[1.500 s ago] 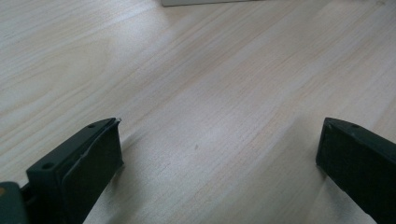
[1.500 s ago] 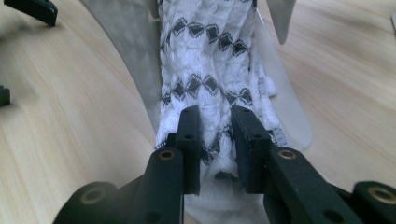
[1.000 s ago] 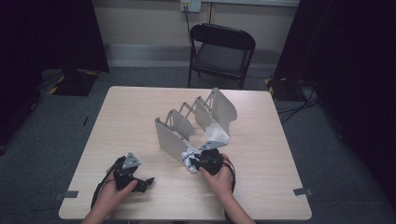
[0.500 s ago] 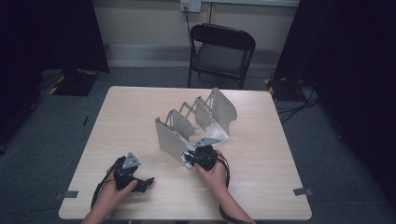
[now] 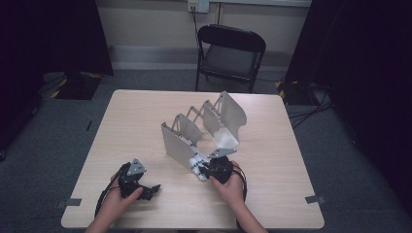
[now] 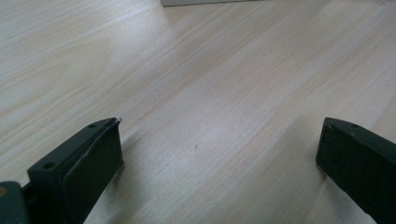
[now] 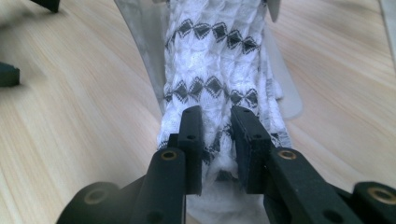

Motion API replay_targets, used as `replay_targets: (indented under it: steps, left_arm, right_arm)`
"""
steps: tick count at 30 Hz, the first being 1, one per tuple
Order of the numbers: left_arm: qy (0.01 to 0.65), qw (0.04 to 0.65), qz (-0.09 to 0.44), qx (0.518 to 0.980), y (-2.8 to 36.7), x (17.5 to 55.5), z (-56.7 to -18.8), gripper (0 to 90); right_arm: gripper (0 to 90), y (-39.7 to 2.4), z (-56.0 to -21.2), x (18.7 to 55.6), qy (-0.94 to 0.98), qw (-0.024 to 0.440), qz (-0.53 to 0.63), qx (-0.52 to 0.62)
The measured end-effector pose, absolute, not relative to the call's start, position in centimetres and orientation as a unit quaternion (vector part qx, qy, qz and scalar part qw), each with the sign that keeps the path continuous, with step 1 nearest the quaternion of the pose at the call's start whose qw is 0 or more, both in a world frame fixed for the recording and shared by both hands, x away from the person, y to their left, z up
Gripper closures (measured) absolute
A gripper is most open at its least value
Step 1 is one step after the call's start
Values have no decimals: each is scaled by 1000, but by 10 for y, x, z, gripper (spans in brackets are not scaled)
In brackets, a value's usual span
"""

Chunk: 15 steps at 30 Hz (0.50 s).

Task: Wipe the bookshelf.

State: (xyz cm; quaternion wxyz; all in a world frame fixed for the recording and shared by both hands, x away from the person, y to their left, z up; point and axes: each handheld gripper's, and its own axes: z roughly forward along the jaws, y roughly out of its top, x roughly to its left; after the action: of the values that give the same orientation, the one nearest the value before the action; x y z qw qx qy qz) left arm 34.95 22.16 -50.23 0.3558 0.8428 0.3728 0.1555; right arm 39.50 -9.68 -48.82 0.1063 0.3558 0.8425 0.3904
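The white sock (image 7: pixel 212 65) with black diamonds is stretched over a grey rack (image 5: pixel 204 128) fin at the table's (image 5: pixel 145 111) middle. The right gripper (image 7: pixel 216 140), clamped on its cuff, has edged rackward (seemingly pulling it on); the left gripper (image 5: pixel 145 187) rests agape.

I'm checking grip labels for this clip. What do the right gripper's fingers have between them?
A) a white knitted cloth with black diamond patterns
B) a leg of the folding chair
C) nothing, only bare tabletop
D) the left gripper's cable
A: in the right gripper view, the right gripper has its fingers pinched on the white knitted cloth with black diamonds, which runs up between the grey panels of the rack.
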Motion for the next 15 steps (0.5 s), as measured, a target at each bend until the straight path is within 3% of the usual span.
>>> replay_targets:
  steps: [9, 15]
  left_arm:
    - [373, 356, 155, 843, 222, 350, -502, 0]
    - [373, 356, 155, 843, 222, 350, -502, 0]
  right_arm:
    - [754, -92, -489, 406, 828, 91, 420, 361]
    - [764, -80, -495, 415, 818, 106, 440, 356]
